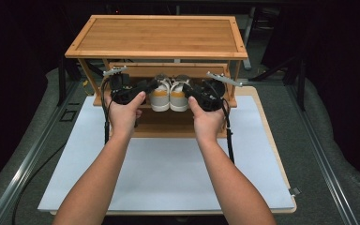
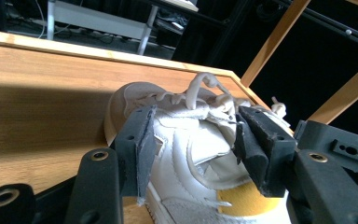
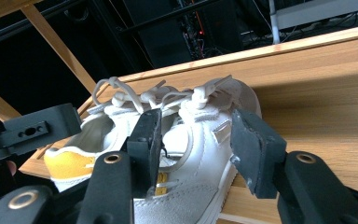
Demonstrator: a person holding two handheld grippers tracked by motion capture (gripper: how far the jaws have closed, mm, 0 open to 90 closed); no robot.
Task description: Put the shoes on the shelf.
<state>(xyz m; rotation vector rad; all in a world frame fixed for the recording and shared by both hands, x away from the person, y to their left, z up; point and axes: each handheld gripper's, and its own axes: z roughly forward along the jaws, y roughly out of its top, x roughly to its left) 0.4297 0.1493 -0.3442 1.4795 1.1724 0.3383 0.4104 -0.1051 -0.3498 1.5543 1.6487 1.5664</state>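
A pair of small white shoes with yellow heels stands side by side on the middle shelf (image 2: 42,107) of a bamboo rack (image 1: 159,35), toes pointing to the back. My left gripper (image 1: 153,88) (image 2: 193,135) is shut on the left shoe (image 1: 159,96) (image 2: 191,158), its pads pressing on both sides of the upper. My right gripper (image 1: 187,89) (image 3: 196,135) straddles the right shoe (image 1: 179,96) (image 3: 196,154) with its jaws open, the pads close beside it. The left shoe's yellow heel (image 3: 72,165) shows at the left of the right gripper view.
The rack's top board overhangs both grippers, and slanted side rails (image 2: 279,37) frame the shelf. A lower shelf (image 1: 164,124) lies underneath. The rack stands at the far end of a white mat (image 1: 168,173) on a wooden table. Dark floor and metal rails surround it.
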